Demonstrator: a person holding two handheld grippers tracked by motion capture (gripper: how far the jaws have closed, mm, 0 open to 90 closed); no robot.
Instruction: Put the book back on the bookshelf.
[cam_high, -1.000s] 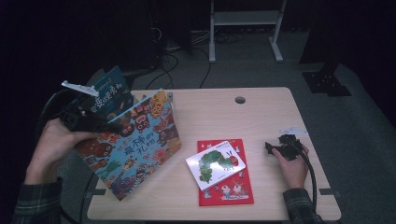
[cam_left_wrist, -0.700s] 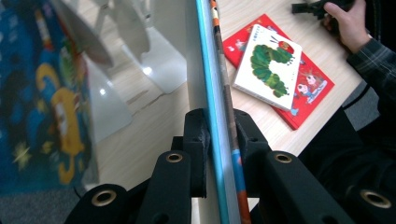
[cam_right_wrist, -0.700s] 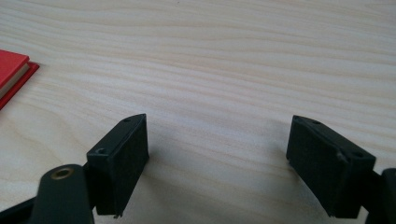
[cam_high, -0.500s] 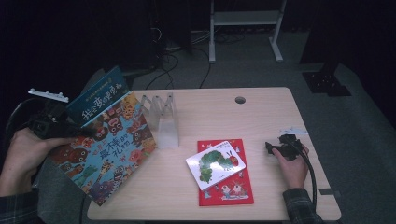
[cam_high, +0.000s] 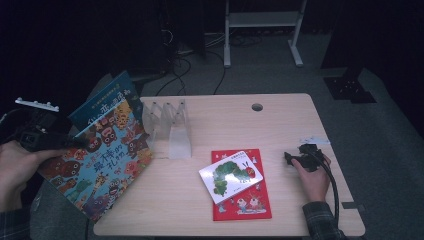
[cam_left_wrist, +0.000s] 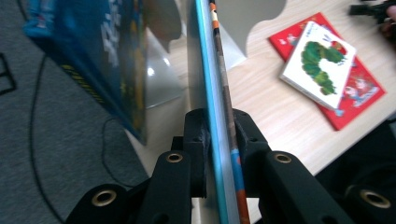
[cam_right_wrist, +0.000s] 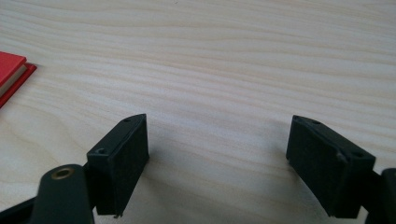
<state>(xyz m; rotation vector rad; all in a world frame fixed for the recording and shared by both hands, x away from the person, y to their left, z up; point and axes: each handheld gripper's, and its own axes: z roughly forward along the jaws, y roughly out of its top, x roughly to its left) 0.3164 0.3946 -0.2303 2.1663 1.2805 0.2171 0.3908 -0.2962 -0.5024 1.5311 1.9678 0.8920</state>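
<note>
- A light wooden table (cam_high: 280, 125) seen from above, with a person's two forearms coming in from the bottom edge, each hand holding a black two-jaw gripper.
- The left hand (cam_high: 17, 165) is out past the table's left edge, with the forearm in a plaid sleeve rising from the bottom left corner.
- The left gripper (cam_high: 75, 142) points across toward the table, roughly level.
- Its jaws are pinched on the edge of a large colourful picture book (cam_high: 102, 160), which is tilted and hangs partly over the table's left edge, partly over the floor.
- In the left gripper view the two jaw pads press on either side of the thin book (cam_left_wrist: 219, 116), seen edge-on and running straight up between them.
- A second, blue book (cam_high: 102, 100) stands tilted just behind the held one, by a clear plastic book rack (cam_high: 172, 130) on the table.
- The right hand (cam_high: 312, 175) rests on the table near its right edge, wrist low, with a cable trailing back along the forearm.
- The right gripper (cam_high: 290, 159) points left along the tabletop, its jaws spread wide with only bare wood between them in the right gripper view (cam_right_wrist: 217, 158).
- Between the two hands lies a red book (cam_high: 245, 205), flat, with a white caterpillar book (cam_high: 231, 175) on top of it, well apart from both grippers.
</note>
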